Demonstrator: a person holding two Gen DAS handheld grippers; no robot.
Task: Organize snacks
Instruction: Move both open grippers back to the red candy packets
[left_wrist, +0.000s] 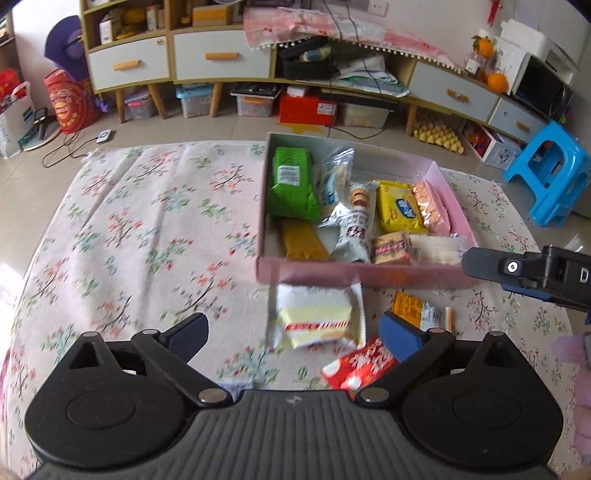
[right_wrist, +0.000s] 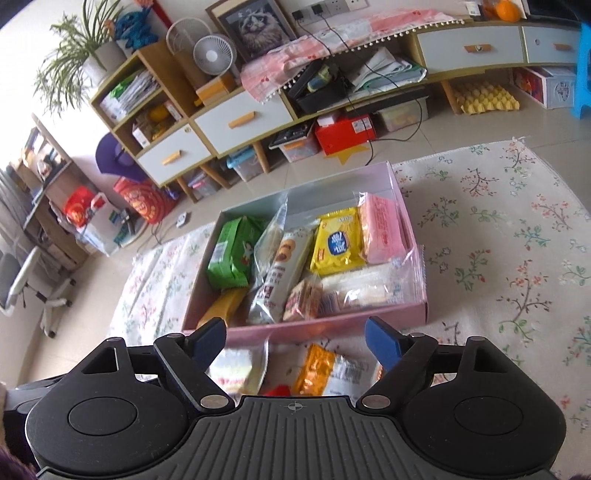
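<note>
Pink box (left_wrist: 369, 275), green packet (left_wrist: 291, 181) and yellow packet (left_wrist: 399, 205) inside; white floral cloth (left_wrist: 147, 229) underneath; red wrapper (left_wrist: 364, 363) in front.

Both views are lit by soft, even daylight, and only faint shadows are cast. Straight lines are bowed strongly toward the edges, and the corners are darkened. The snack packets (left_wrist: 317, 323) at lower centre are smeared by motion blur; the far cabinets (right_wrist: 243, 118) are rendered sharper.
</note>
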